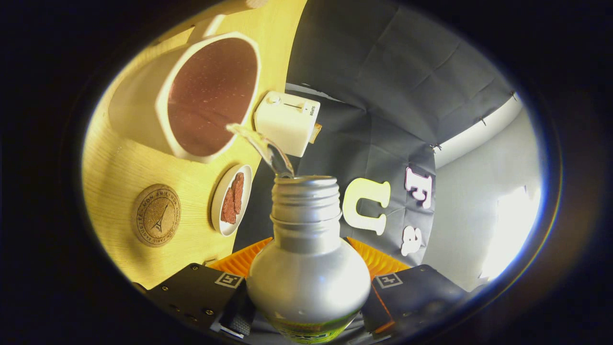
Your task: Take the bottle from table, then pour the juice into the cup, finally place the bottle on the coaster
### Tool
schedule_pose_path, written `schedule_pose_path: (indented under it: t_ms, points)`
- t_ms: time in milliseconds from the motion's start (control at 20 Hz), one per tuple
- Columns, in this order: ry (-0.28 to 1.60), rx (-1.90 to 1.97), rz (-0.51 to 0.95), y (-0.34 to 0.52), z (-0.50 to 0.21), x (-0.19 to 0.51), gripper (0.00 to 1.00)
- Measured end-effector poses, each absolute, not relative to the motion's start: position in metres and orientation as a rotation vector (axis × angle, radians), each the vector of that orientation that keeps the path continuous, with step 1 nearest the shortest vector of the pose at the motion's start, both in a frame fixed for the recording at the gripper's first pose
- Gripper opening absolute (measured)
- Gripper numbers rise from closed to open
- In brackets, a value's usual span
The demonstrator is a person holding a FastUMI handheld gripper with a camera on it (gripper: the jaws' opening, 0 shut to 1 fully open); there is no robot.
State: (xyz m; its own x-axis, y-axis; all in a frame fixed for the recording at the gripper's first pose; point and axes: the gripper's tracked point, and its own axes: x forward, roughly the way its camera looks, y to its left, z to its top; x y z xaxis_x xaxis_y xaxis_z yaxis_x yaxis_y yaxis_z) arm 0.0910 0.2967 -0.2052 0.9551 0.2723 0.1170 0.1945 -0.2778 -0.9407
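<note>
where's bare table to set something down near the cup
Bare wood lies between the cup and the coaster. It is crowded where the plate and white box sit. The gripper grips the bottle.

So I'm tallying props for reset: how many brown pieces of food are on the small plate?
2. Both brown pieces lie side by side on the small plate, between the cork coaster and the bottle clamped in the gripper. None seem hidden.

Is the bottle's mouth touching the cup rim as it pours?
Apart. The gripper view shows the bottle, held between the fingers, tilted, with a stream arcing across open space from its mouth to the cup.
</note>
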Motion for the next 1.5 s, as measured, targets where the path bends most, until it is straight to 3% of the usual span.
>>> schedule_pose_path:
  t_ms: [1500]
  points:
    - [-0.364, -2.033, 0.081, 0.296, -0.207, 0.092, 0.84]
